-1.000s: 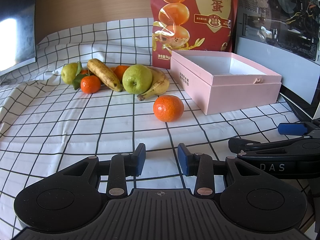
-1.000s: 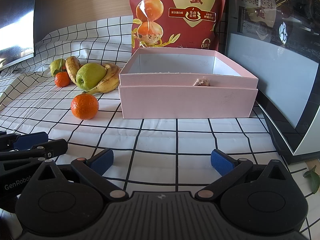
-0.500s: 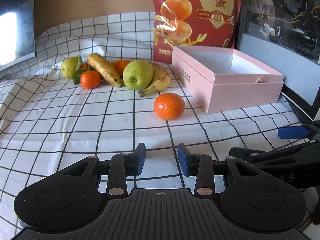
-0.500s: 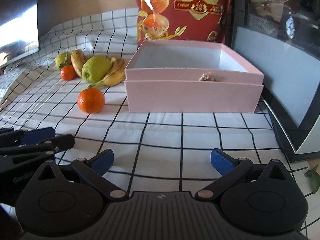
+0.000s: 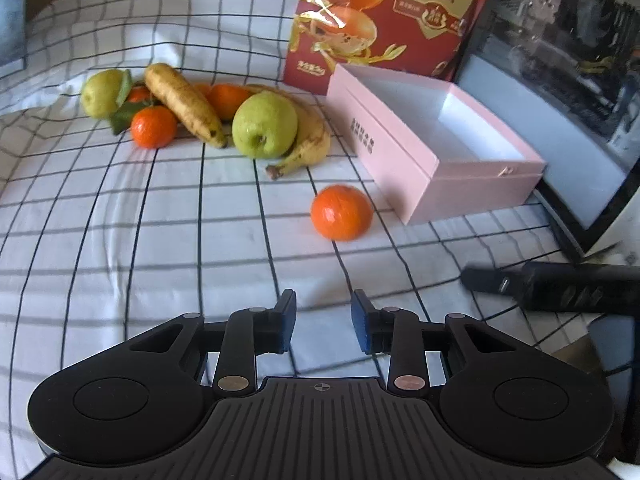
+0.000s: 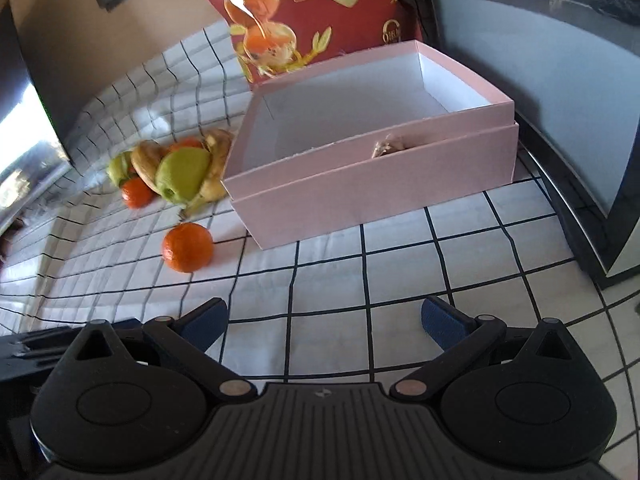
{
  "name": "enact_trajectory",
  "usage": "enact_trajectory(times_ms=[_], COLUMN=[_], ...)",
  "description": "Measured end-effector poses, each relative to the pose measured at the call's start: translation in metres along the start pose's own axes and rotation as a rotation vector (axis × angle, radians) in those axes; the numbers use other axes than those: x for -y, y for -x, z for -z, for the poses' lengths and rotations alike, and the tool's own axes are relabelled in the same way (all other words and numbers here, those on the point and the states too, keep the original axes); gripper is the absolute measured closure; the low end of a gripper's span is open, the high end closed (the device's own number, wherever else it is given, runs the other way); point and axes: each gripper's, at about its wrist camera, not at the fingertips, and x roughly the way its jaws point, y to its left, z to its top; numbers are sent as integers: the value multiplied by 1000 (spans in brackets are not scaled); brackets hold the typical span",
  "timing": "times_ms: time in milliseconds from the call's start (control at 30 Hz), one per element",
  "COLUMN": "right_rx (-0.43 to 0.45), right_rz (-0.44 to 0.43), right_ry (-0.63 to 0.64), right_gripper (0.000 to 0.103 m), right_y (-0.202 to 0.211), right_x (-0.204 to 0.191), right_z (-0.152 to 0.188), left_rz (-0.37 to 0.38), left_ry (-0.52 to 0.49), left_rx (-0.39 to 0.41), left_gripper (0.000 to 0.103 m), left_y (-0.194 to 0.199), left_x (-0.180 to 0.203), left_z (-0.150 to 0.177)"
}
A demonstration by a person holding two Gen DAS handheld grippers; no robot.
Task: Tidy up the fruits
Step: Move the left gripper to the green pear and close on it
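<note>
A loose orange [image 5: 341,218] lies on the checked cloth beside the open pink box [image 5: 436,140], whose white inside holds no fruit. Further back is a pile: a green apple [image 5: 265,124], two bananas [image 5: 182,104], a small tangerine [image 5: 153,127] and a yellow-green pear [image 5: 103,92]. My left gripper [image 5: 323,322] hovers over the cloth short of the orange, its jaws closing on nothing. My right gripper [image 6: 326,320] stands wide open in front of the pink box [image 6: 372,184], with the orange [image 6: 187,247] to its left and nothing between its fingers.
A tall red snack bag [image 5: 384,12] stands behind the box. A dark framed panel [image 6: 580,100] borders the cloth on the right. A screen [image 6: 24,140] stands at the far left. The right gripper's black body [image 5: 560,286] shows at the left view's right edge.
Both views have lifted and tipped down toward the cloth, and the right view has rolled so the box looks slanted. The left jaws have narrowed a little. No fruit has moved.
</note>
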Motion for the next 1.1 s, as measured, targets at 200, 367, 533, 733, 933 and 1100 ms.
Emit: enact_trajectory(times_ms=[200, 367, 533, 733, 933, 1100], right_rx=[-55, 20, 3, 40, 52, 70], right_rz=[72, 40, -78, -113, -90, -46], right_ry=[139, 144, 148, 397, 343, 305], right_gripper=[10, 9, 8, 10, 10, 10], right_y=[-10, -20, -41, -41, -19, -11], right_x=[-39, -71, -99, -124, -101, -88], right_z=[-13, -50, -68, -50, -40, -35], left_rz=[187, 113, 100, 80, -2, 0], left_ry=[102, 108, 101, 54, 42, 34], left_rx=[-18, 60, 102, 51, -26, -49], left_gripper=[72, 72, 72, 72, 72, 72], left_y=[4, 5, 4, -21, -58, -78], left_x=[-60, -82, -87, -70, -63, -63], left_z=[-45, -85, -114, -138, -169, -185])
